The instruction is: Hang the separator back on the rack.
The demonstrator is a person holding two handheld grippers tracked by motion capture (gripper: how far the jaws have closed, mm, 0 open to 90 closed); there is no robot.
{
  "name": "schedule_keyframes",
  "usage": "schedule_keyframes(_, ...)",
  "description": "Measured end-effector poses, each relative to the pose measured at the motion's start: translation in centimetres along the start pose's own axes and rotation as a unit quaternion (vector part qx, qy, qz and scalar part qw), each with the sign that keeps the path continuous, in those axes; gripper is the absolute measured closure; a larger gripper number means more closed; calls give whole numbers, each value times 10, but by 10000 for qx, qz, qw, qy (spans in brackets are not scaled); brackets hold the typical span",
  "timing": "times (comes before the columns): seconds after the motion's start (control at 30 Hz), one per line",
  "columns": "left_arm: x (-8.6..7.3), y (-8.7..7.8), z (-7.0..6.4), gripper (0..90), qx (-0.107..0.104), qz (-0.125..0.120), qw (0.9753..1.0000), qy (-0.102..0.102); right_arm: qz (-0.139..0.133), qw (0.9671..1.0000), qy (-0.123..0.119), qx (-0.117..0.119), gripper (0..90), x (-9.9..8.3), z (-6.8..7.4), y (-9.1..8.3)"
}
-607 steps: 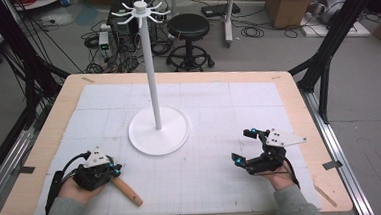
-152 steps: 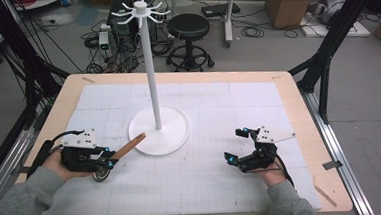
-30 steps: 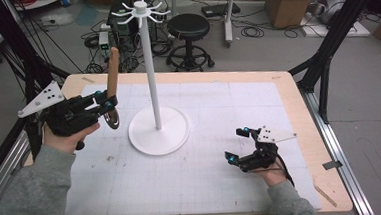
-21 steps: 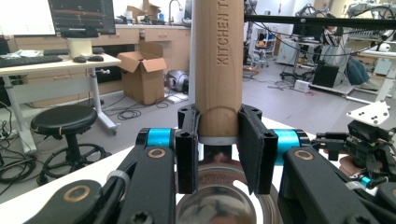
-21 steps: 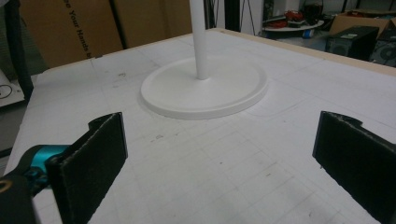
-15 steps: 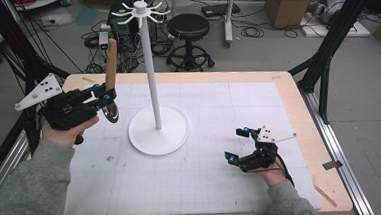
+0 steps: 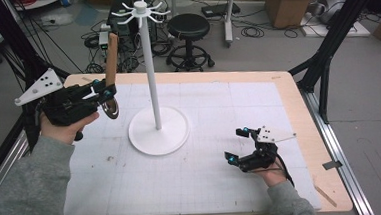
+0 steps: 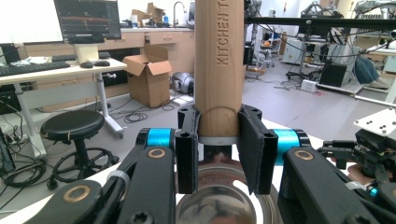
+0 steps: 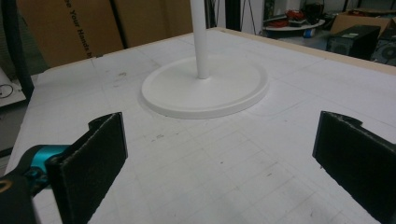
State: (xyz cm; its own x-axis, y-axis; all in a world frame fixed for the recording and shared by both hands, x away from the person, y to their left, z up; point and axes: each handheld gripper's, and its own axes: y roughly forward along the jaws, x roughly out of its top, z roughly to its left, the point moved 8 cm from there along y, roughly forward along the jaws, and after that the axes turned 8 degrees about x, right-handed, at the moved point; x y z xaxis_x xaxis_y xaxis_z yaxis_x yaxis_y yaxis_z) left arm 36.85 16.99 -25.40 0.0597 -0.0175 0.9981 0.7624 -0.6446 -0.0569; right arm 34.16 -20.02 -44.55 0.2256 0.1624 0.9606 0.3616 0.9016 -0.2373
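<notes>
Your left gripper (image 7: 103,93) pinches the wooden-handled kitchen utensil (image 7: 110,52) upright, upper left; right gripper (image 7: 237,144) rests spread. Next: hang it on the white rack's hooks (image 7: 140,9).

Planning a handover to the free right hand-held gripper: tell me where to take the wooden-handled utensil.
Grip the wooden handle above the left hand-held gripper, coming from the right side. It stands upright, free and straight; its lower end is clamped and the metal head hangs below.
</notes>
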Motion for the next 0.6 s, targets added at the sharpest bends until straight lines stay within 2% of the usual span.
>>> schedule_keyframes(0.6, 14, 4, -4, 694, 50, -71, 9999, 70, 30, 10000, -12, 24, 22, -1, 1, 1)
